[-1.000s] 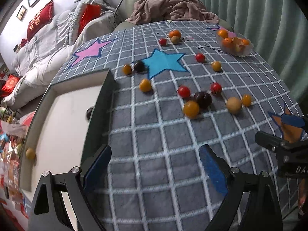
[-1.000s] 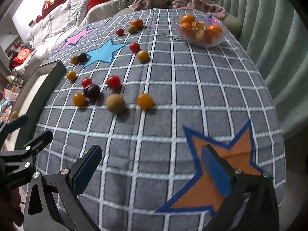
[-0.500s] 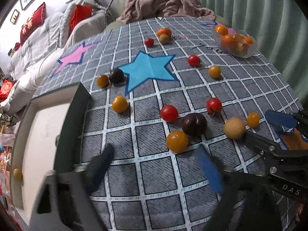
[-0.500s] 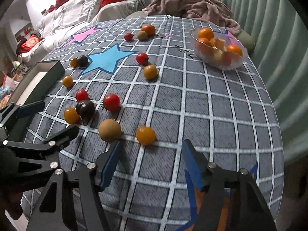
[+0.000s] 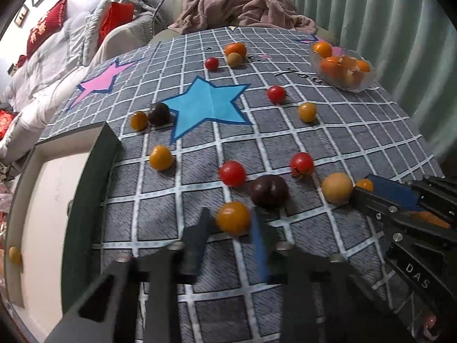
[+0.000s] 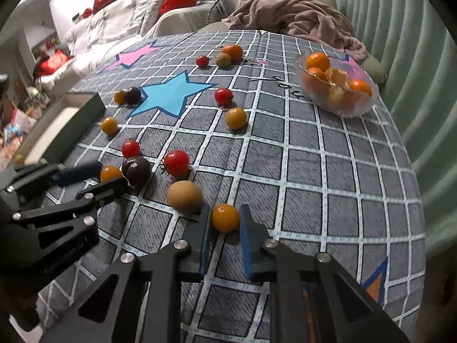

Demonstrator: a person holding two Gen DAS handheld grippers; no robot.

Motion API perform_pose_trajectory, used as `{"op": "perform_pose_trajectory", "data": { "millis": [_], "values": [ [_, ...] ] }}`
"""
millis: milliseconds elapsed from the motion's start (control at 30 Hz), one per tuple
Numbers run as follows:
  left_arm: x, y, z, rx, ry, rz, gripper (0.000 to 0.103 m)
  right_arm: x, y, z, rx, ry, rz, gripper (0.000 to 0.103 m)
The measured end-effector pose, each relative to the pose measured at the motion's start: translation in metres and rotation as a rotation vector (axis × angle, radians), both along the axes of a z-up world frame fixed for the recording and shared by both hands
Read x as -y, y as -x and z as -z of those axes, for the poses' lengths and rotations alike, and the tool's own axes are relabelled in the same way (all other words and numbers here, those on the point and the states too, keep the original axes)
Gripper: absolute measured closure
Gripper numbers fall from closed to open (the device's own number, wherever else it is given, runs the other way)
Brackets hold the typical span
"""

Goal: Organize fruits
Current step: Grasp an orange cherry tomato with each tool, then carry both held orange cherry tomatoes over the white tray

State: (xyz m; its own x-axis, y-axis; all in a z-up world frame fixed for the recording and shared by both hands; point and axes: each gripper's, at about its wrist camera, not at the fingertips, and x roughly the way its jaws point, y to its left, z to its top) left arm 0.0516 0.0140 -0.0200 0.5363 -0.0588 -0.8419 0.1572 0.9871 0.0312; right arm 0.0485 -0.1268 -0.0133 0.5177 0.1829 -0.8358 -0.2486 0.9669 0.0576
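The left gripper (image 5: 232, 223) has its blue pads pressed against a small round orange-yellow tomato (image 5: 232, 217) near the front edge of the desk (image 5: 357, 148), which is covered by a grey cloth with a white grid. The right gripper (image 6: 225, 220) is likewise clamped tight on another small orange-yellow tomato (image 6: 225, 217), a little toward the desk's right side. Both fruits sit between the pads, low against the cloth; whether either has left it I cannot tell.

Just beside the right gripper's fruit lies a tan round fruit (image 6: 184, 196). A dark purple plum (image 5: 269, 191) sits just behind the left gripper's catch, with two red cherry tomatoes (image 5: 232, 173) a little beyond it.

Along the left edge stands a dark green open box with a pale inside (image 5: 94, 177); one small yellow fruit (image 5: 14, 254) lies in it.

Toward the middle, more yellow, red and dark fruits are scattered around a blue star printed on the cloth (image 5: 207, 101).

At the far right corner rests a clear glass bowl (image 6: 337, 105) holding oranges and peel. Past the far edge a pinkish-brown blanket (image 5: 242, 8) is heaped on a seat.
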Motion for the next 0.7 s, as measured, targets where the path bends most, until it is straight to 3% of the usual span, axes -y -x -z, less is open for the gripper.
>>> {"op": "perform_pose_trajectory", "data": {
  "millis": [300, 700],
  "values": [
    [-0.01, 0.01, -0.001, -0.005, 0.042, -0.014, 0.079, 0.024, 0.017, -0.004, -0.015, -0.096, 0.055, 0.083],
    [-0.034, 0.029, -0.007, -0.024, 0.089, -0.044, 0.079, 0.018, 0.031, -0.015, -0.008, -0.125, 0.043, 0.083]
  ]
}}
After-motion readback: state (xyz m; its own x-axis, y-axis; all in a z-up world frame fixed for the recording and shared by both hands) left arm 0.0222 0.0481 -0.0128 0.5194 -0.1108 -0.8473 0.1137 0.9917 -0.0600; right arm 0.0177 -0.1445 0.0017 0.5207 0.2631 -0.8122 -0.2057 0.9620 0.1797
